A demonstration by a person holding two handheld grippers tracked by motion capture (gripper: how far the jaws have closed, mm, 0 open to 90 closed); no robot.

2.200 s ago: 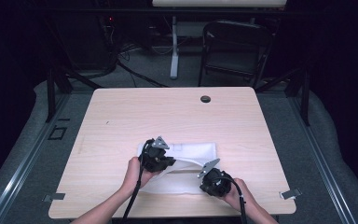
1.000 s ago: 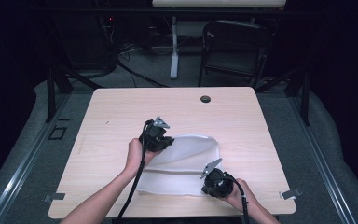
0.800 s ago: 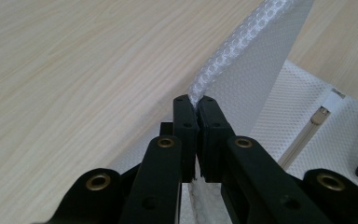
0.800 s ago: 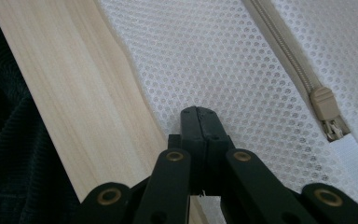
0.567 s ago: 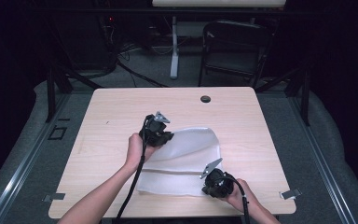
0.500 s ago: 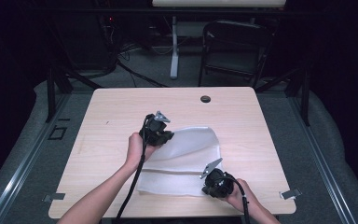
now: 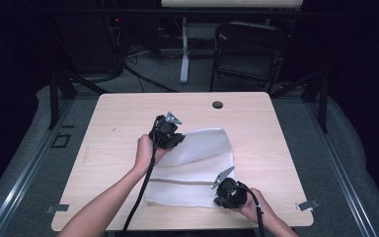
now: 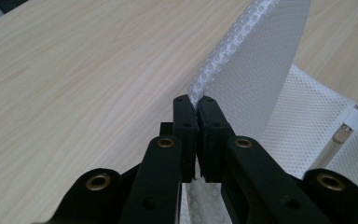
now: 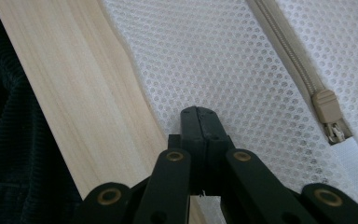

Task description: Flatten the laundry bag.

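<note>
White mesh zip bag [image 7: 192, 173] lies on the near-middle of my wooden table [image 7: 113, 123], nearer the front edge than the back, its far half lifted and curling up off the rest. In my left gripper view the raised edge of the mesh stands up between the jaws; my left gripper [image 8: 195, 103] is pressed together on that edge, pinching the mesh, with the flat part of the bag and a white-ended zip end [image 8: 352, 122] lying beyond to the right. In the high view my left gripper [image 7: 167, 132] sits at the bag's far-left corner, left hand [image 7: 147, 150] just behind it. My right gripper [image 9: 200, 114] has its jaws closed flat together over the mesh near the bag's front edge; cannot tell whether any mesh is caught between them. A beige zipper [image 9: 284, 51] runs diagonally beside it, slider [image 9: 325, 106] near its end. High view puts my right gripper [image 7: 228, 191] on the bag's near-right corner, right hand [image 7: 251, 205] behind. Small dark round grommet [image 7: 217, 104] at the table's far edge; folding chair [image 7: 249, 49] beyond the table.
</note>
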